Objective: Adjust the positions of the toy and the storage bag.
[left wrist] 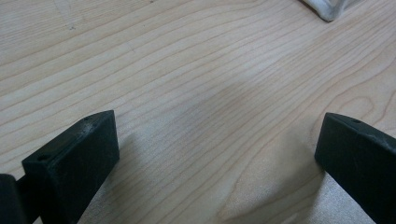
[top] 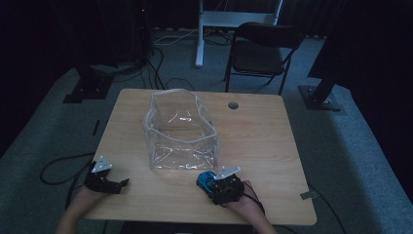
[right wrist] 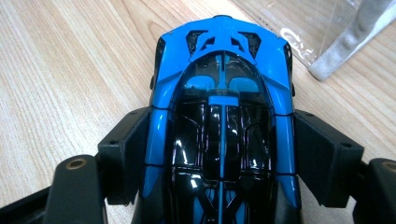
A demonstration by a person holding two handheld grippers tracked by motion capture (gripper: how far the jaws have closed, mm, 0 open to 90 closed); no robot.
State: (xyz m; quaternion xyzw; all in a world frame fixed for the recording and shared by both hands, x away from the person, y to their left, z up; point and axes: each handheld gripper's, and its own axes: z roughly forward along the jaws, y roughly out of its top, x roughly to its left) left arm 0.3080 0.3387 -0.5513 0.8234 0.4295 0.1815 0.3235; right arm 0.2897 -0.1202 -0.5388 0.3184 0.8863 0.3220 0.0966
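Toy car, blue and black plastic (right wrist: 222, 116), is clamped by the sides between the jaws of the right gripper (right wrist: 223, 154), pads pressed against both flanks. Car is seen at the near edge of the light wooden table (top: 263, 126), just in front of the clear plastic zip pouch (top: 181, 130) standing open at table centre. Left gripper (left wrist: 215, 154) is held empty with jaws wide apart, low over bare wood at the near-left table edge.
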